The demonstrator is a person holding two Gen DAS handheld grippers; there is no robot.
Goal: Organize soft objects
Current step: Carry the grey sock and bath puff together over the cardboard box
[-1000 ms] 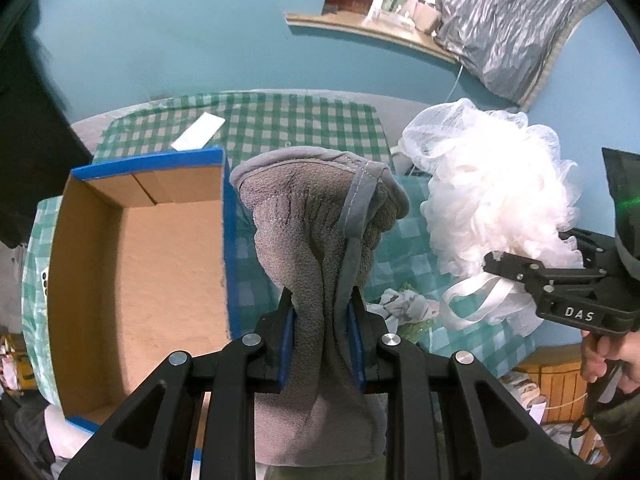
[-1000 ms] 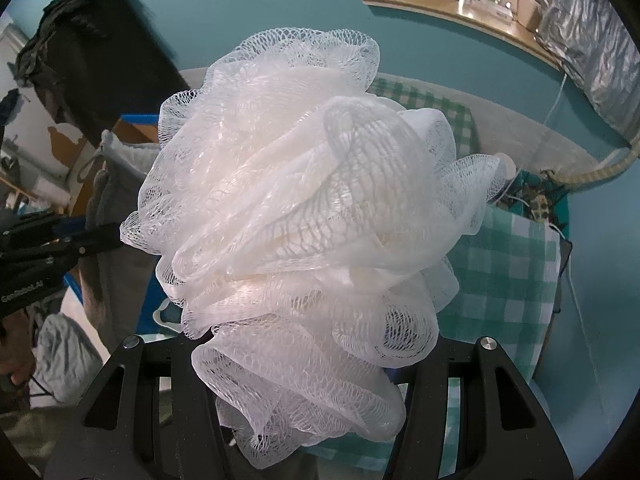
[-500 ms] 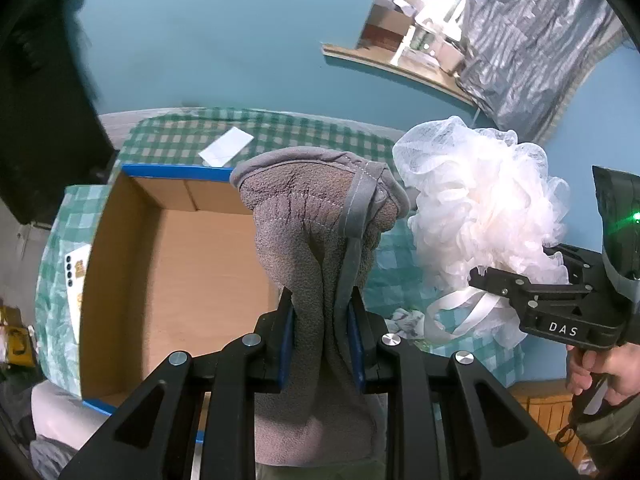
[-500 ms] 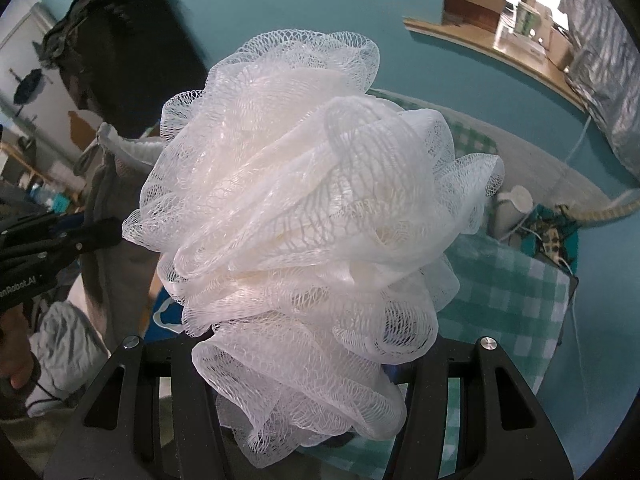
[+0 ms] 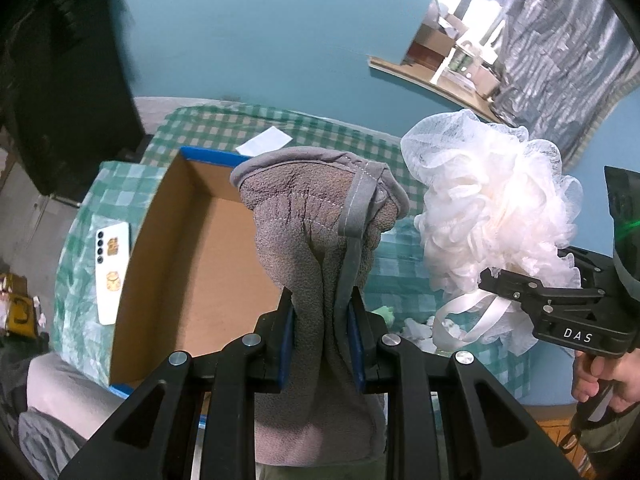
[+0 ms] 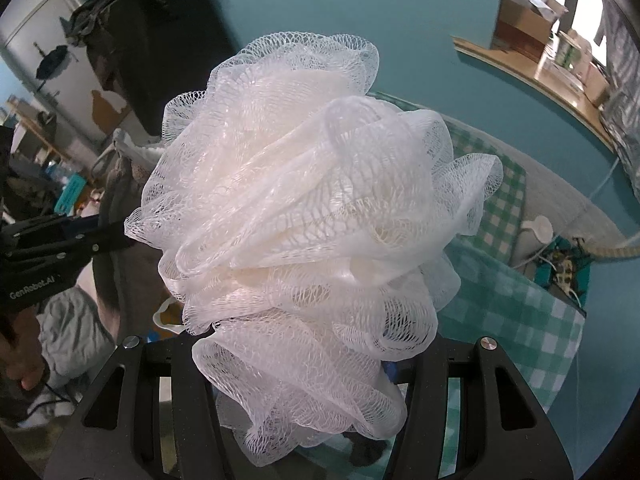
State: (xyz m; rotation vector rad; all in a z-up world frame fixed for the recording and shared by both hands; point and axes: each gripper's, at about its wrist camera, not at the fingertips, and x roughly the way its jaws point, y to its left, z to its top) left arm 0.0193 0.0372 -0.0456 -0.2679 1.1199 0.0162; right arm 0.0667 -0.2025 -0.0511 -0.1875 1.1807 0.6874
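Note:
My left gripper (image 5: 320, 312) is shut on a grey fleece glove (image 5: 320, 232) and holds it upright above the table, beside the open cardboard box (image 5: 192, 264) with blue edges. My right gripper (image 5: 486, 276) is shut on a white mesh bath pouf (image 6: 304, 216), held in the air to the right of the glove; the pouf also shows in the left wrist view (image 5: 496, 208). The pouf hides the right fingertips in the right wrist view. The box looks empty inside.
A green checked cloth (image 5: 320, 128) covers the table. A white phone (image 5: 110, 264) lies left of the box, a white paper slip (image 5: 264, 142) behind it. Small crumpled white and green items (image 5: 416, 324) lie on the cloth below the pouf. A teal wall stands behind.
Both grippers have risen and tilted with their loads still held; the box now sits lower and more to the left, and the phone has come into view.

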